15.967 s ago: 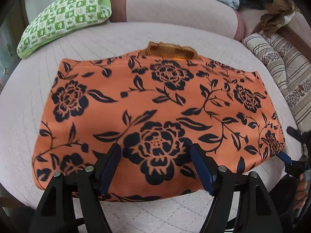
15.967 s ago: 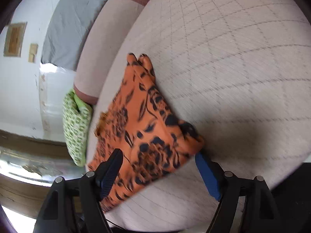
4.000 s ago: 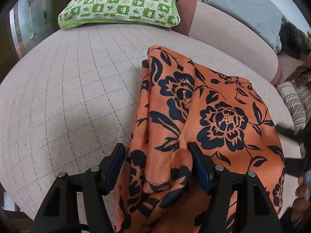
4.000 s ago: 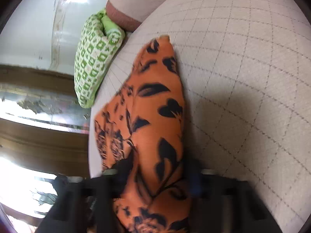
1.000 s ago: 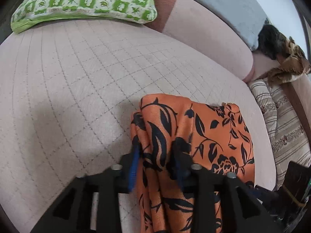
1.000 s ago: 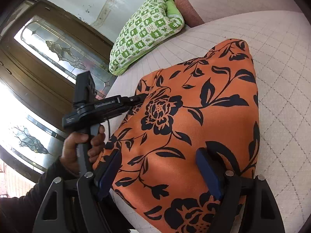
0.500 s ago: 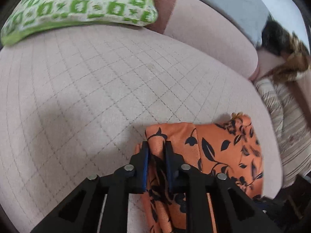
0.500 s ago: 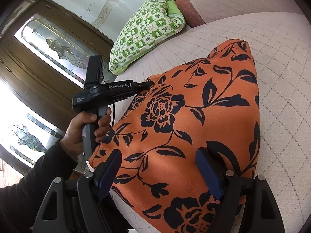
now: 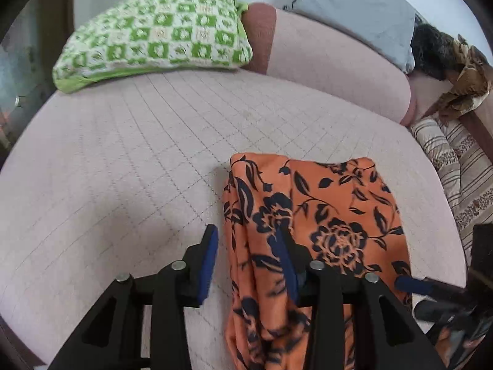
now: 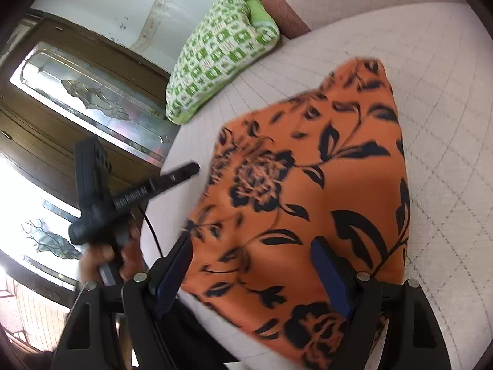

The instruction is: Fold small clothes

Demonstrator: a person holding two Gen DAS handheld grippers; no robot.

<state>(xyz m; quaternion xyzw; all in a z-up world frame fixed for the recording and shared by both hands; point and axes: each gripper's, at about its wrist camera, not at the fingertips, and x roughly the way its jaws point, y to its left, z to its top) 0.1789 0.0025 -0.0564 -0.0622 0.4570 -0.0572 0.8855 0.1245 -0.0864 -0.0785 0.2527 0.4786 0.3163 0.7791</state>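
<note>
An orange cloth with black flowers [image 9: 332, 203] lies folded on the pale quilted cushion [image 9: 123, 169]. My left gripper [image 9: 246, 262] hovers over the cloth's bunched left edge. Its jaws are opening, and the blue pads [image 9: 209, 256] stand clear of the fabric. In the right wrist view the cloth [image 10: 323, 185] spreads out under my right gripper [image 10: 252, 277], whose jaws stand wide apart over its near end without pinching it. A hand [image 10: 107, 256] holds the left gripper [image 10: 185, 169] just off the cloth's left side.
A green checked pillow [image 9: 154, 40] lies at the back left, beside a grey pillow [image 9: 348, 9] on the backrest. A striped cushion [image 9: 462, 169] borders the right side. A wooden door with glass panes [image 10: 77, 92] stands beyond the cushion's left edge.
The left gripper, shut on the cloth's folded edge half a second ago, has let it go, spread its jaws and pulled up and away. The right gripper has stayed in place.
</note>
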